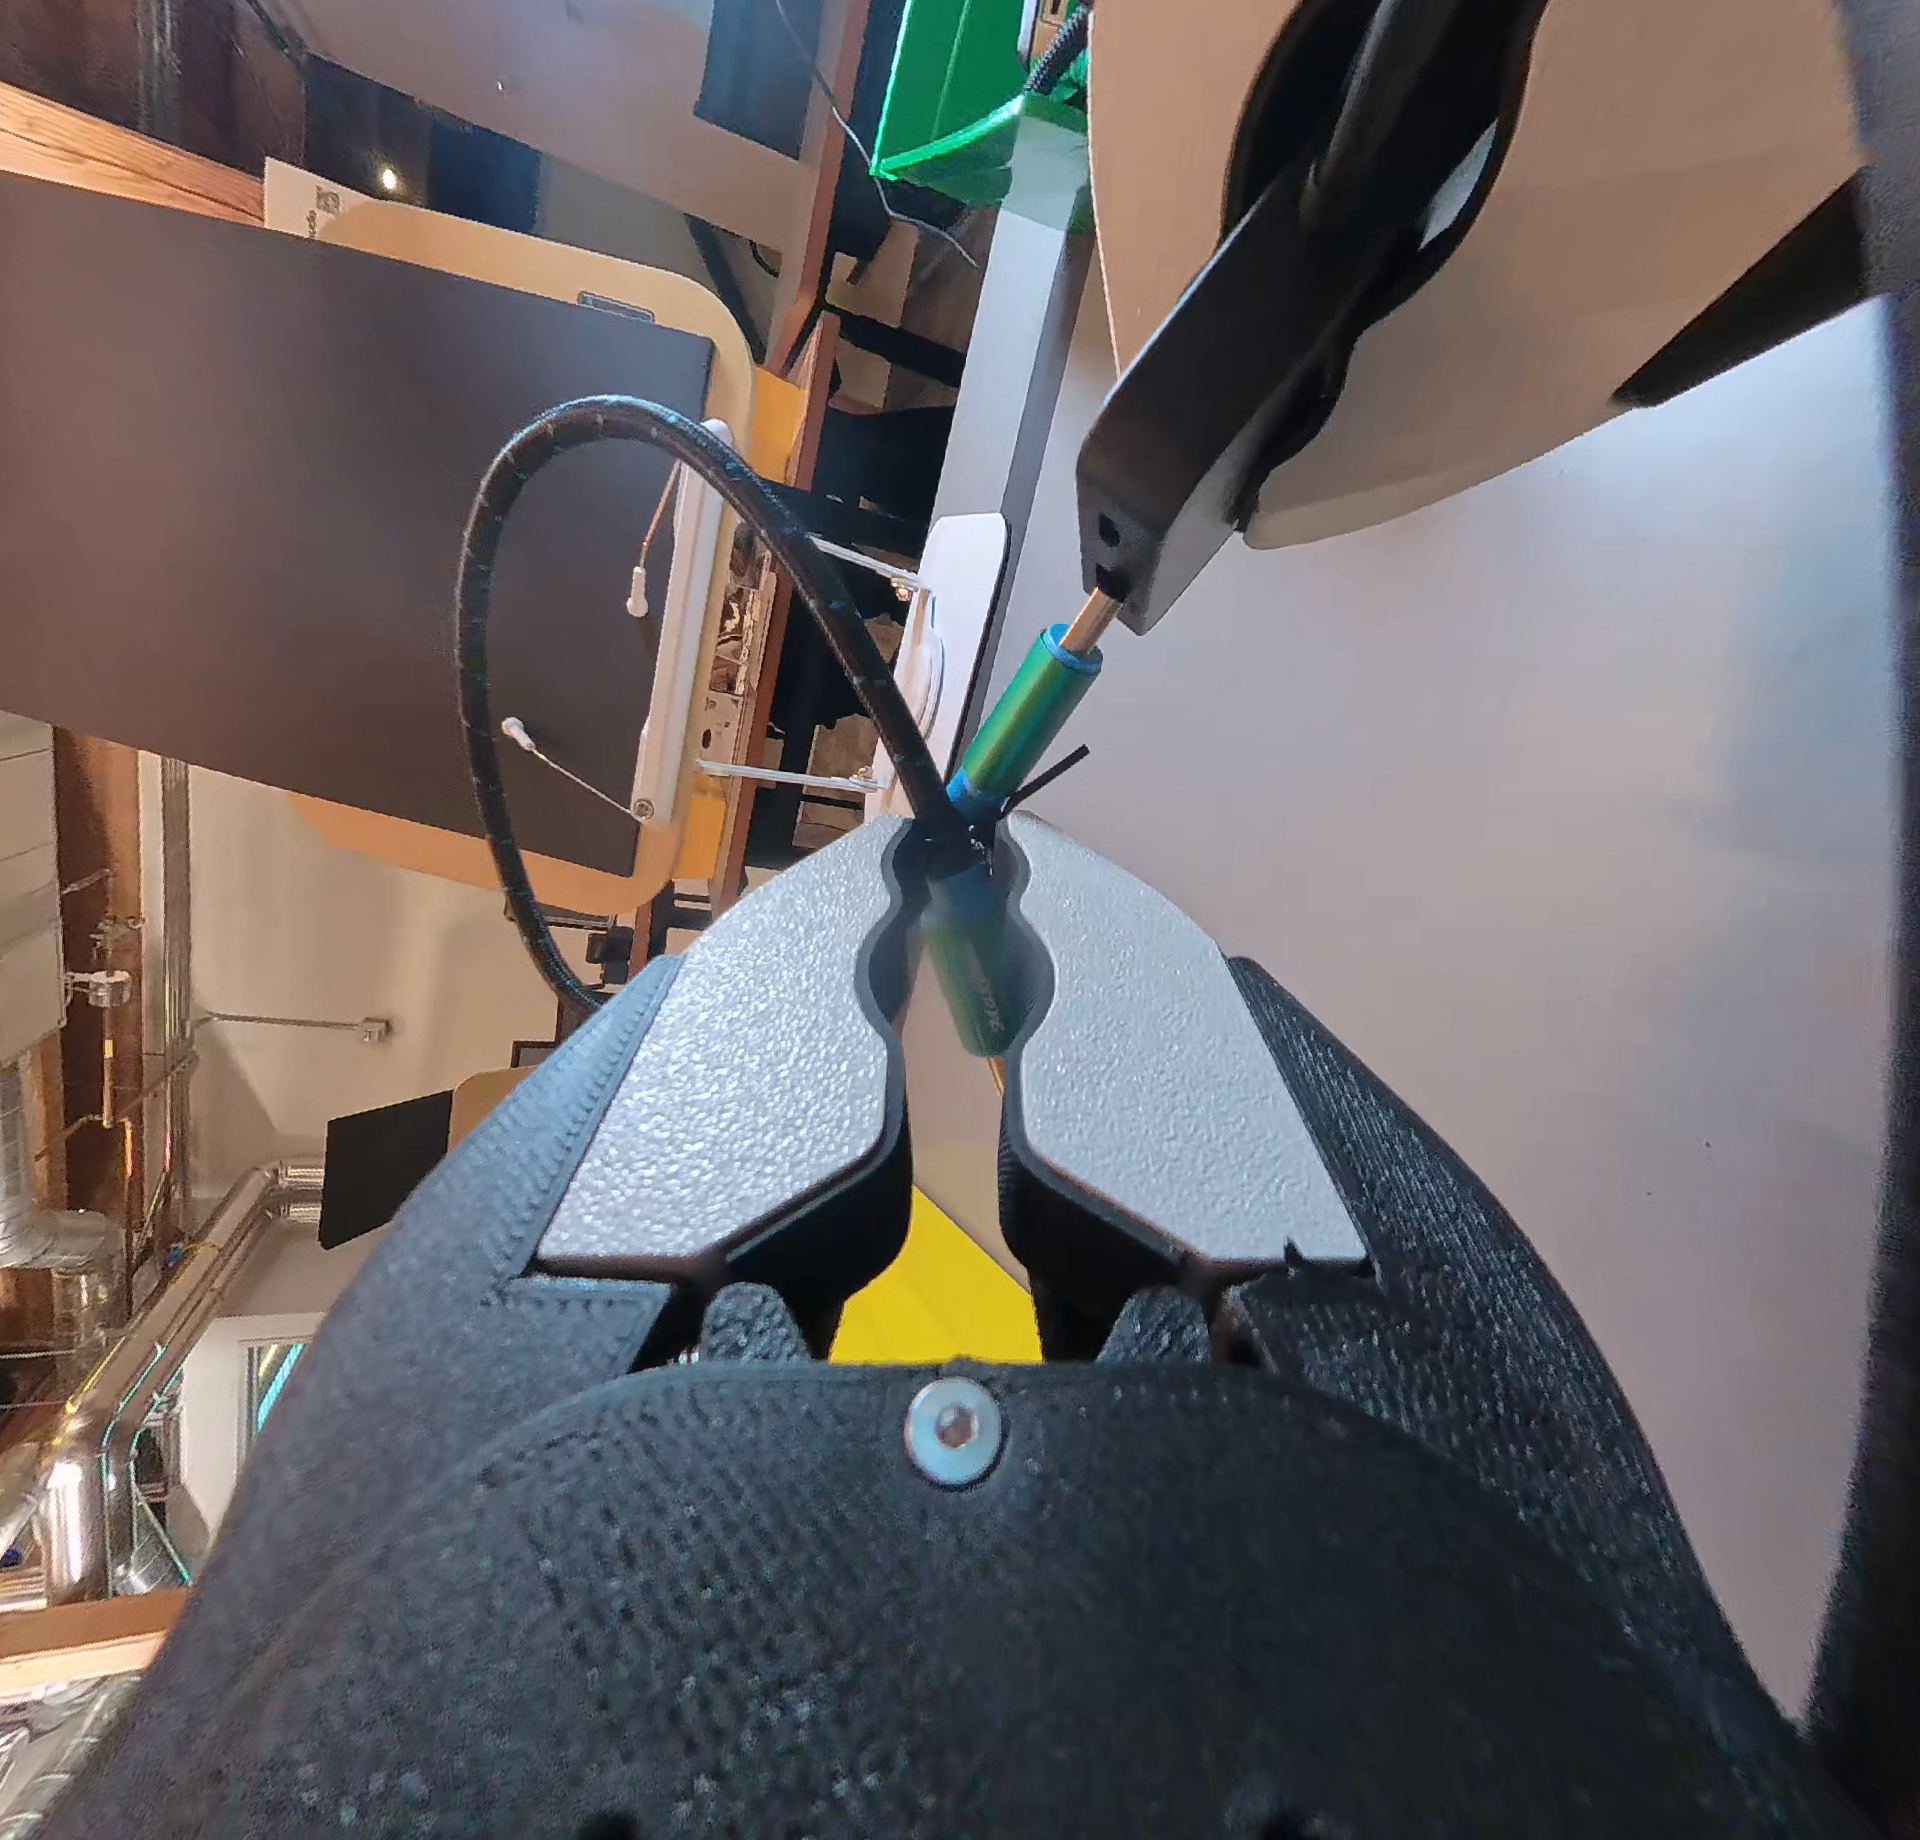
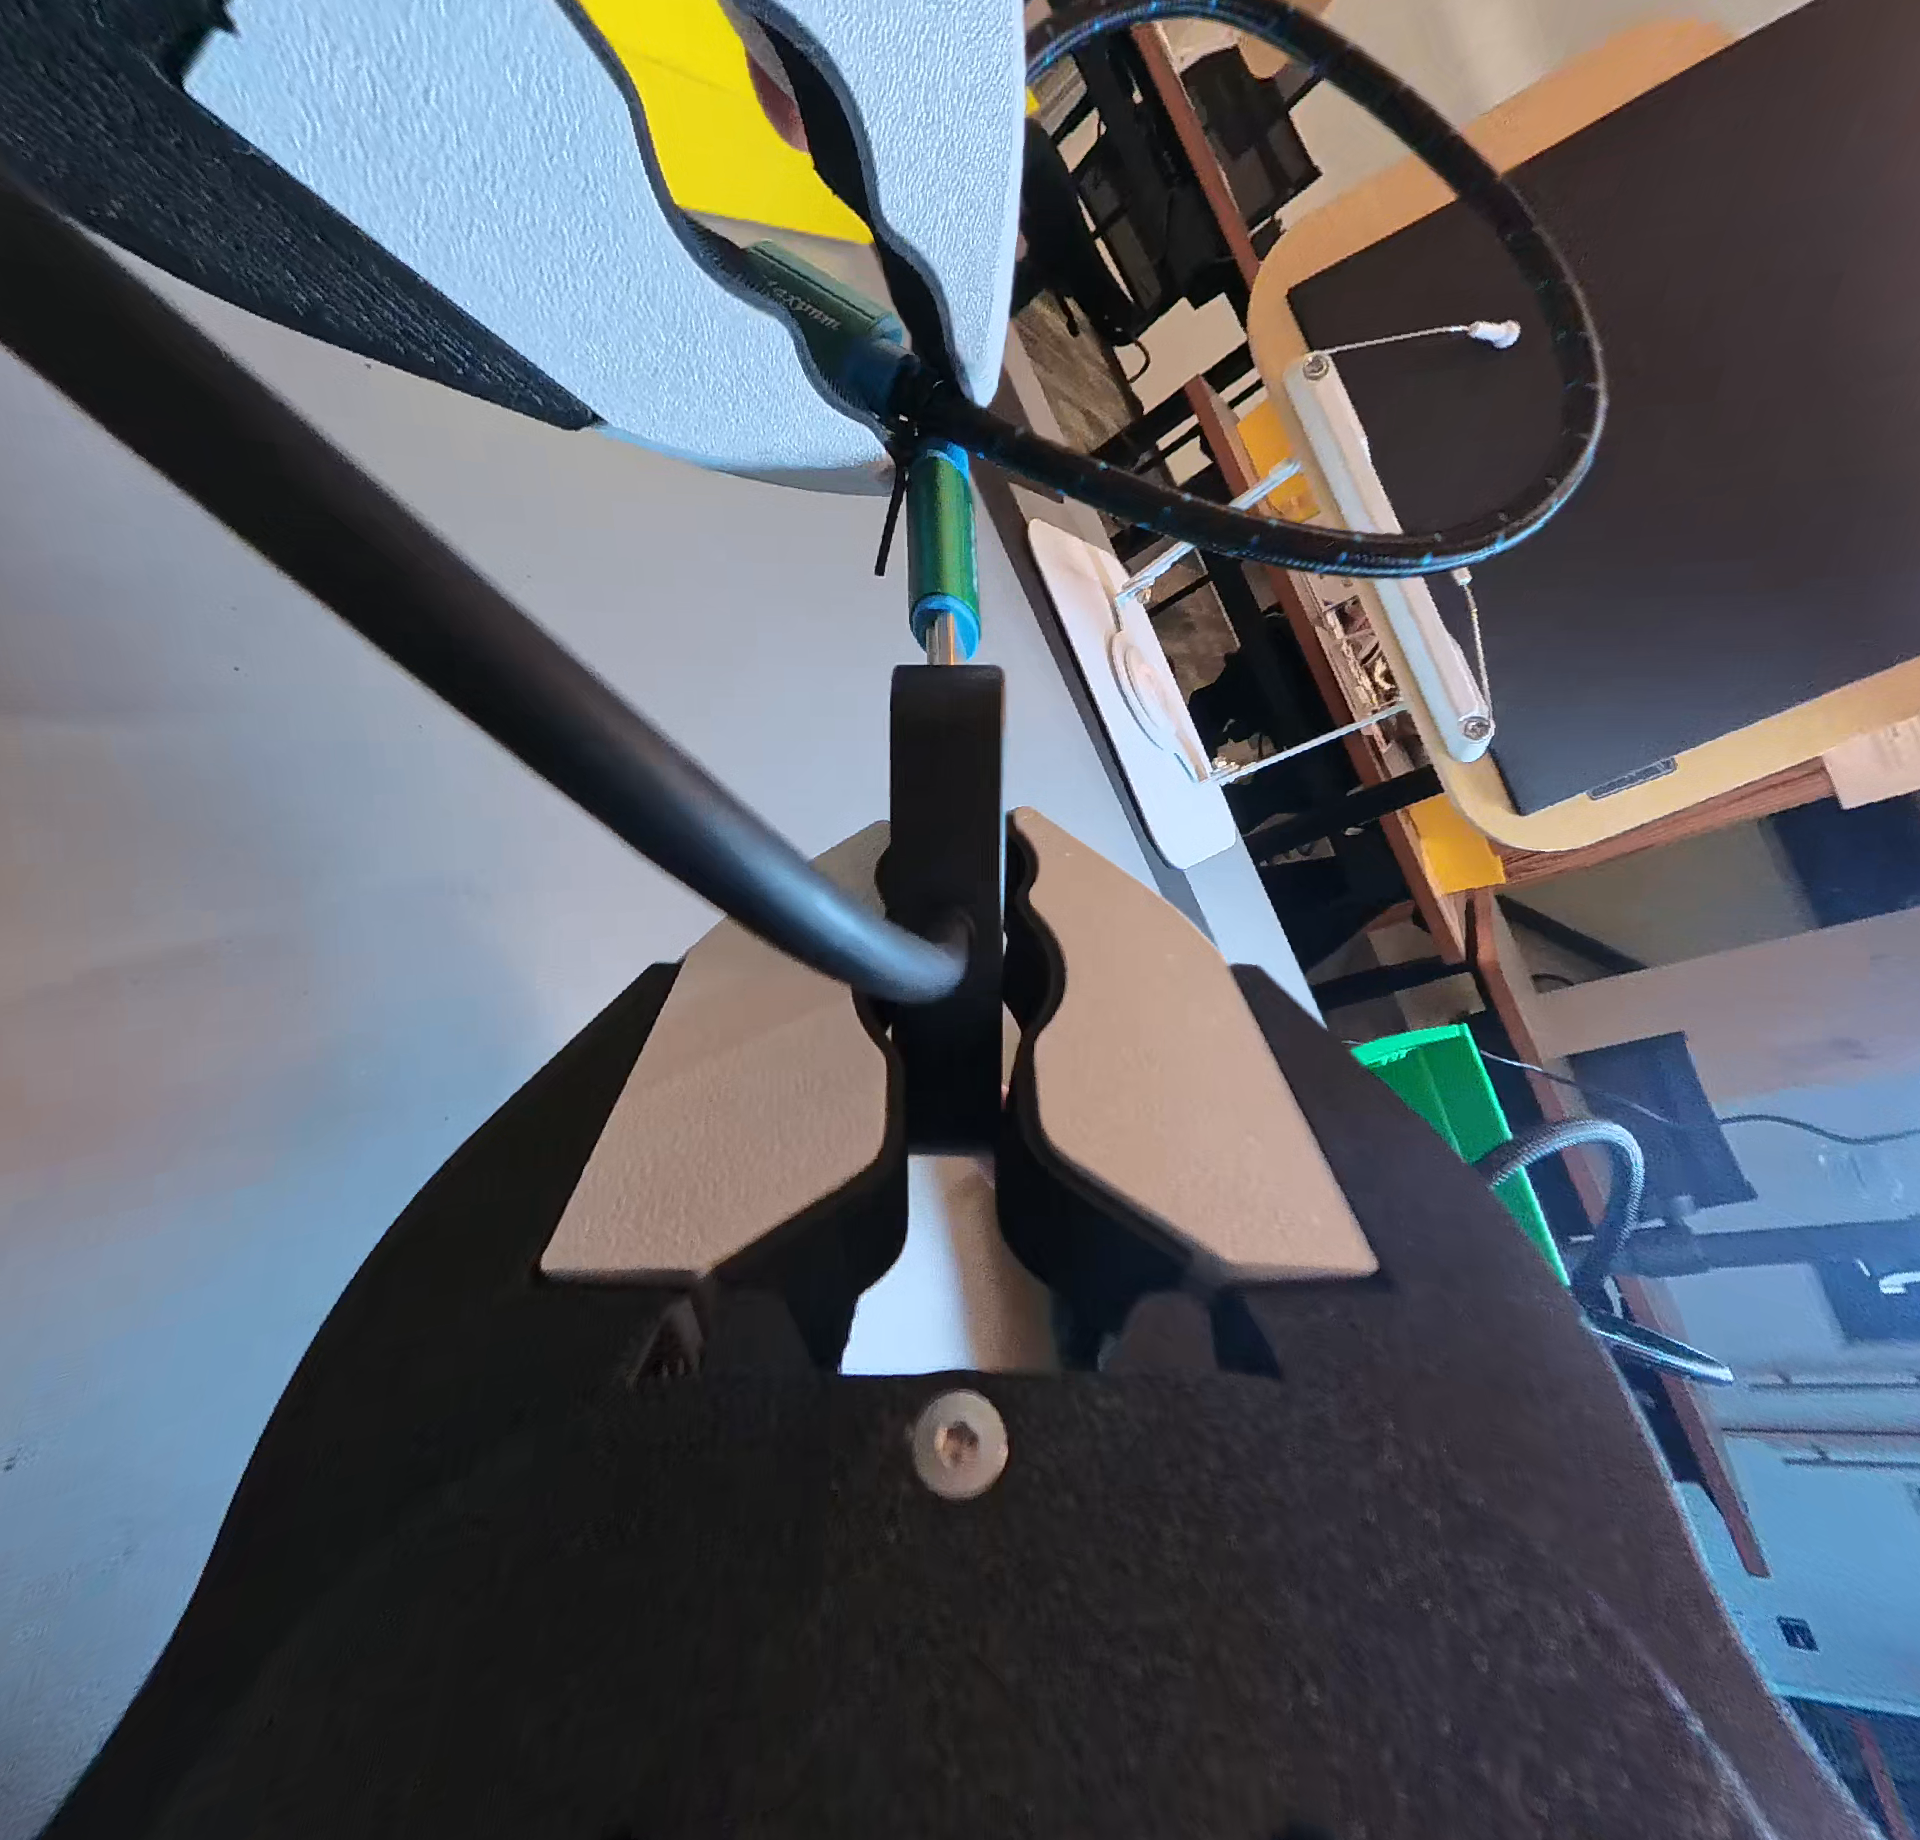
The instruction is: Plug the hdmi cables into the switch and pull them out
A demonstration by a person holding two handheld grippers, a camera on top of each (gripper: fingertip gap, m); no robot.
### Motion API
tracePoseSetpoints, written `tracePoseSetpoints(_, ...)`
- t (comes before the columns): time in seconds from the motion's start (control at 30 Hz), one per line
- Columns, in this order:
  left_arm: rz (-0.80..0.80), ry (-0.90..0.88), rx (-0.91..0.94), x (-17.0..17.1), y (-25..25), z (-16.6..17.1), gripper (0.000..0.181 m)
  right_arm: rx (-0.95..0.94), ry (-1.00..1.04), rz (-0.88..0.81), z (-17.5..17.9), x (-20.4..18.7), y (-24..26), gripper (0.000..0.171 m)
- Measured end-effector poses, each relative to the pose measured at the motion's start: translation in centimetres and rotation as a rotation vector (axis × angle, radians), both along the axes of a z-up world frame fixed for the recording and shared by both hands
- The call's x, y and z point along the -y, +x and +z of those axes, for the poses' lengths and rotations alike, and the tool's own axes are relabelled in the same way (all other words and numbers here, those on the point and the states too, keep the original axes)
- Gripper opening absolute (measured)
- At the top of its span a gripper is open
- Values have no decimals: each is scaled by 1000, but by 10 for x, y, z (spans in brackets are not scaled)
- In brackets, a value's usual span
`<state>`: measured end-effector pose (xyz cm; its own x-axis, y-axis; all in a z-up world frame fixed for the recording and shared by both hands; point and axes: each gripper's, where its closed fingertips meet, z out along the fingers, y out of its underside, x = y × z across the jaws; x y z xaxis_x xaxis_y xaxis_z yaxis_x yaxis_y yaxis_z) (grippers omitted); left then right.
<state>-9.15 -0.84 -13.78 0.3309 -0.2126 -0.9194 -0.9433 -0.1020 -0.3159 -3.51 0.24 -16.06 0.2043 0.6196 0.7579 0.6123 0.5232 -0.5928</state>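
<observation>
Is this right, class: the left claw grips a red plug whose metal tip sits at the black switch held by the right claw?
Not quite: the plug is green with blue ends, not red, as the left wrist view shows. The rest stands: the left claw grips its cable end, and its metal tip meets the black switch that the right claw holds.

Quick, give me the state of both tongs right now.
Left tongs: closed on the braided cable by the green HDMI plug, its metal tip at the switch's port.
Right tongs: closed on the black switch.
</observation>
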Motion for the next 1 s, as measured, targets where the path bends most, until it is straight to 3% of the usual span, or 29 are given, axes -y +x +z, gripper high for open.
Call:
tracePoseSetpoints(0.33,-3,-16,-65,0,4,-9,13,18,-165,64,-17,3,3,14)
tracePoseSetpoints(0.47,-84,-90,57,2,11,-16,14,55,-164,82,-25,1,4,14)
tracePoseSetpoints(0.73,-267,-265,469,12,25,-22,16,62,-257,131,-37,2,2,14)
tracePoseSetpoints(0.83,-244,-289,470,11,22,-27,16,57,-283,154,-37,4,2,14)
tracePoseSetpoints(1.0,-147,-244,230,5,13,-34,15,129,-275,113,-44,2,1,14)
